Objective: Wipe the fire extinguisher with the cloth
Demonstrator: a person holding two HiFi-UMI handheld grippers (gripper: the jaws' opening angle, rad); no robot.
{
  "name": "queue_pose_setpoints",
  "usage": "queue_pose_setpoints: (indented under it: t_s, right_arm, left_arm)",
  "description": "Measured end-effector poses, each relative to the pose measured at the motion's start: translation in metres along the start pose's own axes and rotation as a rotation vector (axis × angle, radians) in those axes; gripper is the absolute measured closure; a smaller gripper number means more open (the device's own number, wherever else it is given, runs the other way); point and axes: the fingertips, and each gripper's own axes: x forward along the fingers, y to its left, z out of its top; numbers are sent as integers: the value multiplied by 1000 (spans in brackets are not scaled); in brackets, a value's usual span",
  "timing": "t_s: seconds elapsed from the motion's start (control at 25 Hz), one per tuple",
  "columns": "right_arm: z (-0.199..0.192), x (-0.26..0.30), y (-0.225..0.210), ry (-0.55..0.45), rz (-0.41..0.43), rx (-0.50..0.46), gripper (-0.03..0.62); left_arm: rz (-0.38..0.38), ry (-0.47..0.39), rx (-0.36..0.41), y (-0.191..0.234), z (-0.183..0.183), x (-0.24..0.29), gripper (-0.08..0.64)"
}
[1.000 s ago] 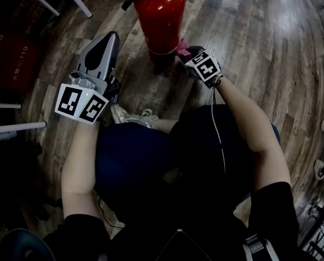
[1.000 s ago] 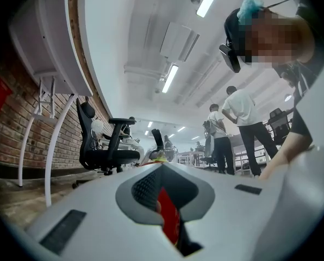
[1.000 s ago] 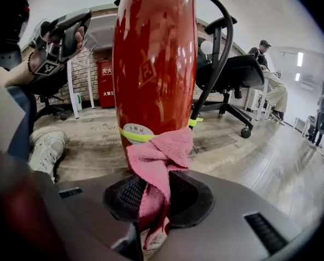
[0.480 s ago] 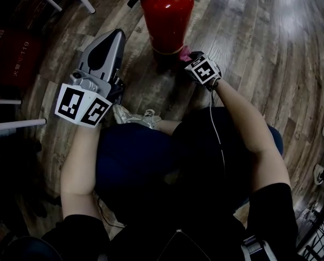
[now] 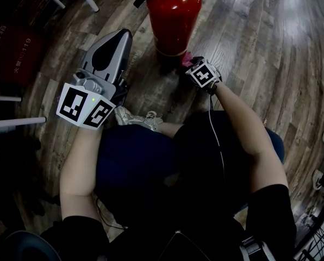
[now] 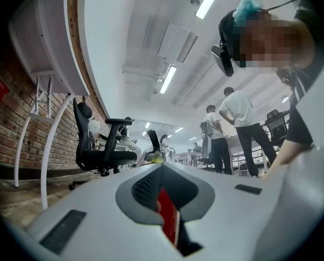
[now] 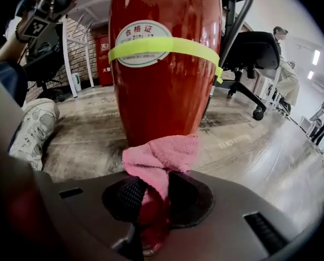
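fire extinguisher [image 5: 173, 16] stands upright on the wood floor [image 5: 249, 48], red body, yellow-green band [image 7: 167, 47] wrapped round it across a round label [image 7: 142, 37]. pink cloth [image 7: 161, 157] is bunched right at the foot of the cylinder, touching the red wall low down, on the side facing the right gripper [image 7: 151, 200]. that gripper's jaws are clamped on the cloth's tail, w/ the wad sticking out past the tips and up against the extinguisher. head view puts the same gripper just below-right of the extinguisher base, a bit of pink at its nose. left gripper [image 5: 120, 37] is off to the extinguisher's left, near but apart from it, nose pointing up-frame, jaws closed together w/ nothing between em. its own cam looks up at ceiling lights, a desk and standing ppl. white sneaker [image 5: 136, 116] sits on the floor between the two forearms, near the person's knees. black office chair [image 7: 251, 48] is behind the extinguisher, brick wall further back on the left.
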Motion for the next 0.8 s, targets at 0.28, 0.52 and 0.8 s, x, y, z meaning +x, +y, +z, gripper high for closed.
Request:
queue_pose_setpoints:
  t_s: [0.28,0.52,0.8]
  right_arm:
    - [0,-9,-3,-6,-20,69,506]
    - [26,-80,6,-64,-43,199,506]
    - [92,-196,15,-286,-180,300,506]
  left_arm:
    - [17,2,27,2,-3,-3,546]
    - [52,-15,25,9,5,-15,546]
    - [59,-10,47,3,6,-17,546]
